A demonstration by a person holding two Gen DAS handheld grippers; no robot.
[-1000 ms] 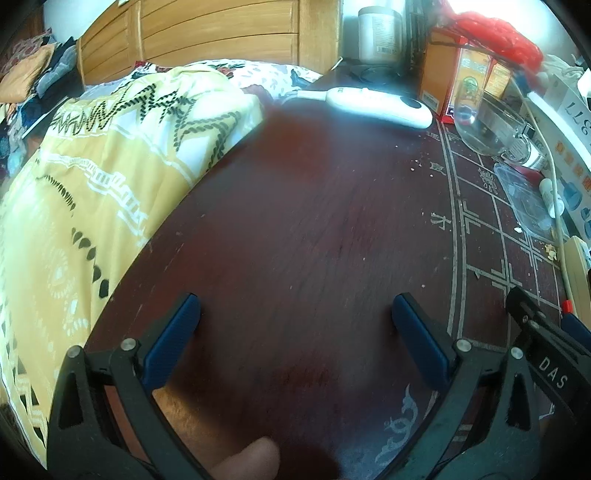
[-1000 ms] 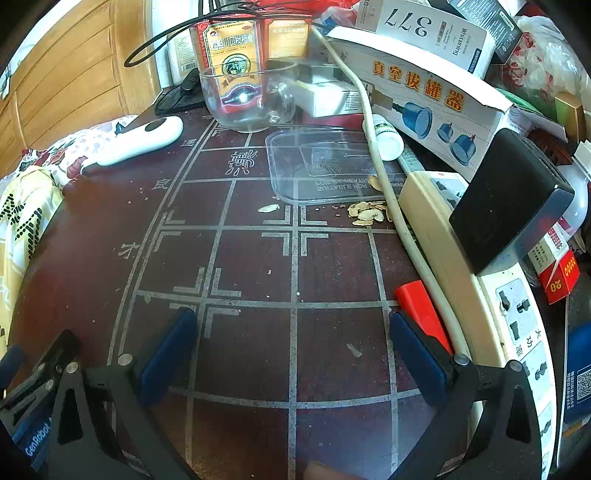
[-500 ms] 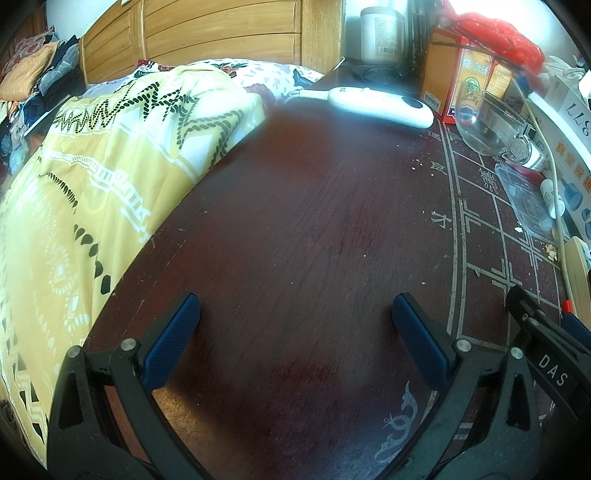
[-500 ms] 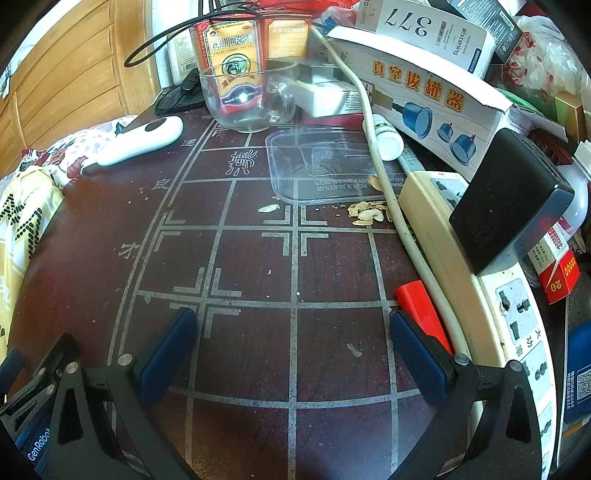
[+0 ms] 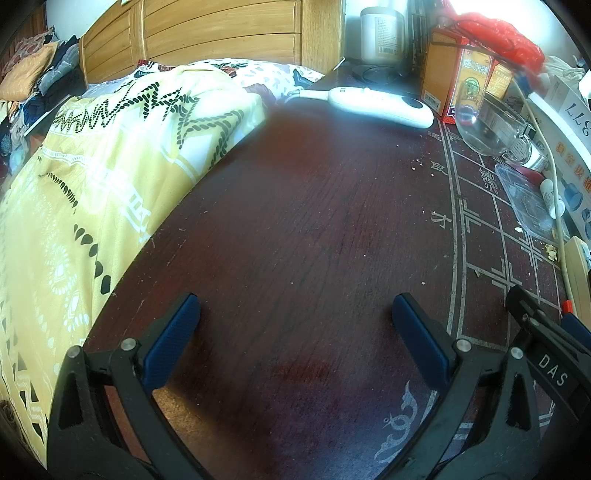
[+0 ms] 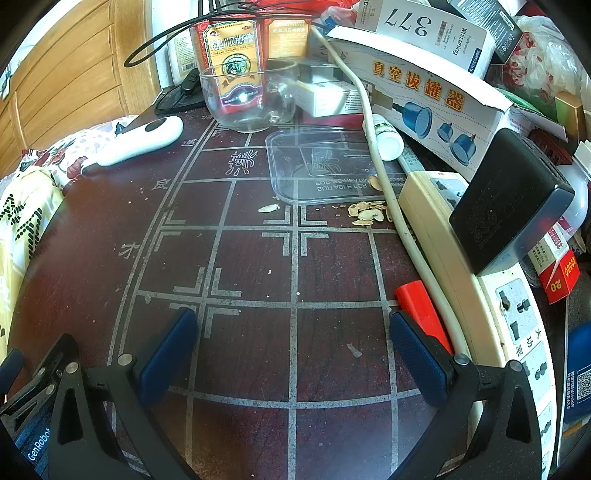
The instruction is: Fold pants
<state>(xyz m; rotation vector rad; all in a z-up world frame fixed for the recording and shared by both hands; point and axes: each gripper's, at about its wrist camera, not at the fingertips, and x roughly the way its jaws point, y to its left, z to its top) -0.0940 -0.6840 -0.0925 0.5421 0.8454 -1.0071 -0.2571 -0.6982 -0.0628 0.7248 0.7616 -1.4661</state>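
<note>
No pants show in either view. My left gripper [image 5: 295,317] hangs open over the dark red wooden table [image 5: 314,206], nothing between its blue pads. My right gripper [image 6: 291,332] is open too, low over the chessboard lines marked on the same table [image 6: 258,258]. In the left wrist view the right gripper's black frame [image 5: 543,354] shows at the right edge. A yellow patterned blanket [image 5: 92,177] covers the bed to the left of the table.
Clutter lines the table's right and far side: a glass bowl [image 6: 247,96], a clear plastic lid [image 6: 325,162], a white handheld device [image 6: 144,140], a power strip [image 6: 491,295] with a black adapter [image 6: 509,199], boxes [image 6: 424,81], a red lighter [image 6: 424,310]. A wooden headboard [image 5: 221,33] stands behind.
A fingertip seen at the bottom of the left wrist view one second ago is gone. The left gripper's view has shifted slightly; the right gripper has stayed put.
</note>
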